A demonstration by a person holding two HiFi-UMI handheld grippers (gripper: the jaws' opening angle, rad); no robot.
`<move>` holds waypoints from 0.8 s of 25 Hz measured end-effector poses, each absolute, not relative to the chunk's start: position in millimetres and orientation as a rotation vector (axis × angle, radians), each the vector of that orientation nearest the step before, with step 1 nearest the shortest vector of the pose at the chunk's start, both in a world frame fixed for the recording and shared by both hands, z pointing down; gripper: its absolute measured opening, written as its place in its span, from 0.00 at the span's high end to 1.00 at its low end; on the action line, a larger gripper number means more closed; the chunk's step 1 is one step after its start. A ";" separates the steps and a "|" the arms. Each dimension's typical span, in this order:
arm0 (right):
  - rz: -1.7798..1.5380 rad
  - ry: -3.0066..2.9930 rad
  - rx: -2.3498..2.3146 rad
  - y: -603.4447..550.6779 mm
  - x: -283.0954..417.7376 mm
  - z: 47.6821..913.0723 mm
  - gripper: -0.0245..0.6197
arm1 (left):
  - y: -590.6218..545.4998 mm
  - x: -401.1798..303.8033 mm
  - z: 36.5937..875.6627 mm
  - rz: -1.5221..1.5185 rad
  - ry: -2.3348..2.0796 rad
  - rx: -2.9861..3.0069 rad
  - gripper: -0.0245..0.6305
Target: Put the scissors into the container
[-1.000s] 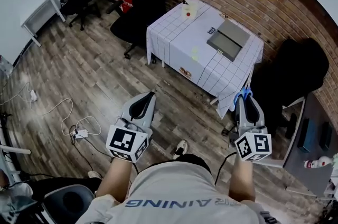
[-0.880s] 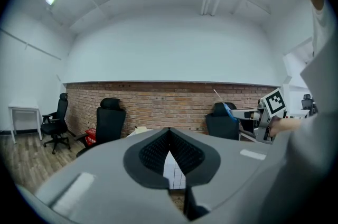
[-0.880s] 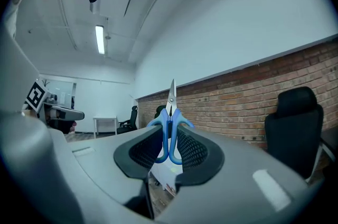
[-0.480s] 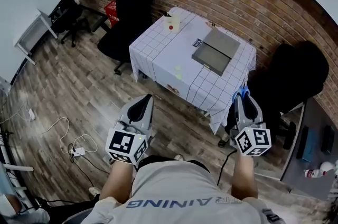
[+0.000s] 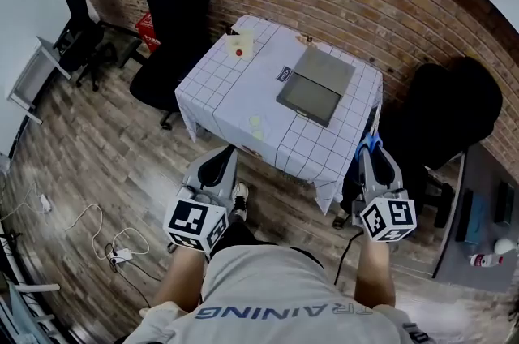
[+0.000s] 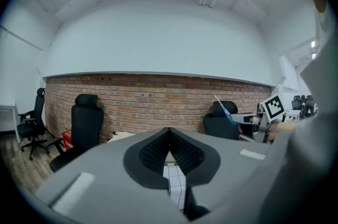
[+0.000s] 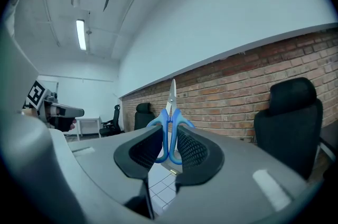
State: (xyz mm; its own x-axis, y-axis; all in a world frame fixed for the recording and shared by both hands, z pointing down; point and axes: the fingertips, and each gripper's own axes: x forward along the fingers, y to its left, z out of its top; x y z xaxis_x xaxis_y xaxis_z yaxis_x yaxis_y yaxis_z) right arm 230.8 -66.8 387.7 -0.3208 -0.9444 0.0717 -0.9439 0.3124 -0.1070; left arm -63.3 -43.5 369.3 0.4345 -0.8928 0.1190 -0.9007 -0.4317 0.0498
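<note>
Blue-handled scissors (image 7: pixel 177 120) stand upright between the pads of my right gripper (image 7: pixel 169 139), blades pointing up. In the head view the right gripper (image 5: pixel 374 158) hangs just off the near right corner of the table (image 5: pixel 219 87), with the scissors (image 5: pixel 371 143) sticking out in front of it. The grey flat container (image 5: pixel 316 87) lies on the white checked cloth, toward the far right of the table. My left gripper (image 5: pixel 217 165) is shut and empty, short of the table's near edge; from its own view the left gripper (image 6: pixel 169 132) looks at the brick wall.
A pale cup (image 5: pixel 241 45) with a red item stands at the table's far left corner. Black office chairs (image 5: pixel 170 18) stand to the left, another black chair (image 5: pixel 446 123) on the right. Cables and a power strip (image 5: pixel 117 253) lie on the wooden floor. A desk (image 5: pixel 486 212) stands at right.
The table has come nearer and shifted left in the head view as the person steps toward it. Both grippers keep their pose; the scissors stay in the right one.
</note>
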 end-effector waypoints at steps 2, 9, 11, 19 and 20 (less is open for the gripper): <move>-0.198 2.507 -1.860 -80.9 234.6 385.9 0.80 | -66.7 -56.5 369.5 0.107 -1.564 2.601 0.97; -0.136 2.402 -2.001 -138.7 228.6 368.5 0.80 | -167.7 -48.3 356.4 0.080 -1.388 2.726 0.97; -0.136 2.365 -2.054 -154.4 227.5 370.4 0.80 | -196.3 -48.1 357.8 0.079 -1.329 2.754 0.97; -0.226 2.239 -2.237 -220.8 214.8 385.5 0.80 | -299.6 -49.5 367.2 0.138 -1.105 2.813 0.97; -0.237 2.229 -2.254 -228.9 213.3 387.8 0.80 | -309.9 -50.8 370.2 0.147 -1.085 2.813 0.97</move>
